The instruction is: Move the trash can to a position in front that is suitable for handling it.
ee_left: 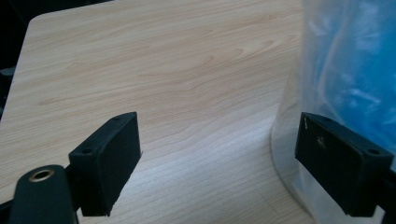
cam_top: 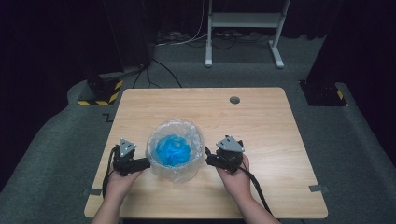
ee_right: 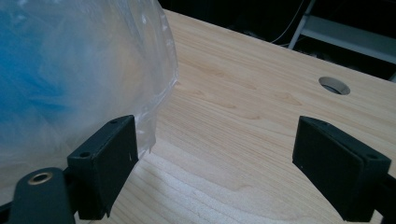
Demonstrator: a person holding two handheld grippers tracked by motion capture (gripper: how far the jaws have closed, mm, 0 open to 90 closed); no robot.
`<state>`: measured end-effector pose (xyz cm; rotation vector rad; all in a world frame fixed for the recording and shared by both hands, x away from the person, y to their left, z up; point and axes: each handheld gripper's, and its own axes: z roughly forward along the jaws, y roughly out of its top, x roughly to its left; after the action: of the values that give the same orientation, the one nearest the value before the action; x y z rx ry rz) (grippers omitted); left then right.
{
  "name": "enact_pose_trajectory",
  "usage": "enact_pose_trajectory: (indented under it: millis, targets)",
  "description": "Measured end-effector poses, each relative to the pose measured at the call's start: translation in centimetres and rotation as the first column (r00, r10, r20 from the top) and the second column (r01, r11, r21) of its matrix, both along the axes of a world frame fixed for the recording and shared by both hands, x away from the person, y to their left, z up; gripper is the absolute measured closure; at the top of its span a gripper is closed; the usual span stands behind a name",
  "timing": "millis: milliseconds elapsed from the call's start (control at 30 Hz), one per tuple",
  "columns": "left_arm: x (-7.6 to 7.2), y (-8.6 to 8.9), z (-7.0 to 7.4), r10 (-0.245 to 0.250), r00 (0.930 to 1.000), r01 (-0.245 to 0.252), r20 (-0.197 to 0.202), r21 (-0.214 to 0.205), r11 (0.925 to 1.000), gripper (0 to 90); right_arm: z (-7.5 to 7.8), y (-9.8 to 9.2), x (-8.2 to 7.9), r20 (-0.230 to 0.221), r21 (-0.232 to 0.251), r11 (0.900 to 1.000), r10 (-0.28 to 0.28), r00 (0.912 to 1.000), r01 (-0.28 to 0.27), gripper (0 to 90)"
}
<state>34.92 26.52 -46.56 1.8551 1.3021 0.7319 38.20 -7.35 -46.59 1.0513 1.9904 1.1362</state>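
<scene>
A round container lined with a clear plastic bag (cam_top: 175,150) stands near the middle of the wooden table (cam_top: 261,121), with crumpled blue material (cam_top: 173,150) inside. My left gripper (cam_top: 141,164) sits just left of the container, open, and its right jaw is right against the bag (ee_left: 345,79). My right gripper (cam_top: 208,161) sits just right of the container, open as well, and its left jaw lies close to the loose plastic (ee_right: 93,79). Nothing lies between either pair of jaws apart from bare tabletop.
A round cable hole (cam_top: 235,100) is in the table's far side, also seen from the right gripper (ee_right: 334,85). Beyond the table stand a white metal frame (cam_top: 243,28) and black stands with yellow-black striped bases (cam_top: 100,91). Grey carpet surrounds the table.
</scene>
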Motion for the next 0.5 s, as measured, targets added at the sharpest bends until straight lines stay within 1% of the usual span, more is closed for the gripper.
enact_pose_trajectory:
  millis: [33,100,200,233,267,300,400,467,500]
  targets:
    - [0.0,-0.2,0.1,0.001,1.0000,-0.001,0.003,0.008,1.0000,14.5,0.1,0.0,0.0,0.002,0.003,1.0000,0.000,1.0000,0.000,14.2]
    - [0.0,-0.3,0.0,0.001,1.0000,-0.001,0.005,0.011,0.9999,15.1,0.2,-0.1,-0.1,0.008,0.010,0.9999,-0.007,0.9999,0.007,14.1]
    - [0.0,-0.3,0.0,-0.003,1.0000,0.003,0.004,0.007,1.0000,15.1,0.3,-0.1,-0.1,0.010,0.011,0.9999,-0.011,0.9999,0.011,14.1]
    - [0.0,-0.4,-0.1,-0.010,0.9999,0.010,-0.003,0.004,0.9999,15.2,0.3,-0.2,0.0,0.006,0.022,0.9997,-0.009,0.9999,0.008,14.0]
    - [0.0,-0.4,-0.1,-0.010,0.9999,0.010,-0.003,0.004,0.9999,15.3,0.3,-0.2,0.0,0.006,0.022,0.9997,-0.009,0.9999,0.008,14.0]
    - [0.0,-0.5,-0.1,-0.018,0.9998,0.018,-0.001,0.005,0.9998,15.4,0.3,-0.2,0.1,0.008,0.025,0.9997,0.008,0.9999,-0.008,14.0]
    - [0.0,-0.7,-0.1,-0.026,0.9997,0.026,-0.002,0.004,0.9996,15.4,0.3,-0.1,0.1,0.007,0.021,0.9997,0.014,0.9999,-0.014,14.0]
    - [-0.1,-1.1,-0.1,-0.039,0.9992,0.039,0.000,0.010,0.9992,15.4,0.3,-0.1,0.0,0.003,0.016,0.9997,0.021,0.9998,-0.021,14.0]
    - [-0.1,-1.2,-0.1,-0.038,0.9993,0.038,-0.002,0.016,0.9991,15.4,0.3,0.0,0.0,0.004,0.017,0.9995,0.025,0.9997,-0.025,14.5]
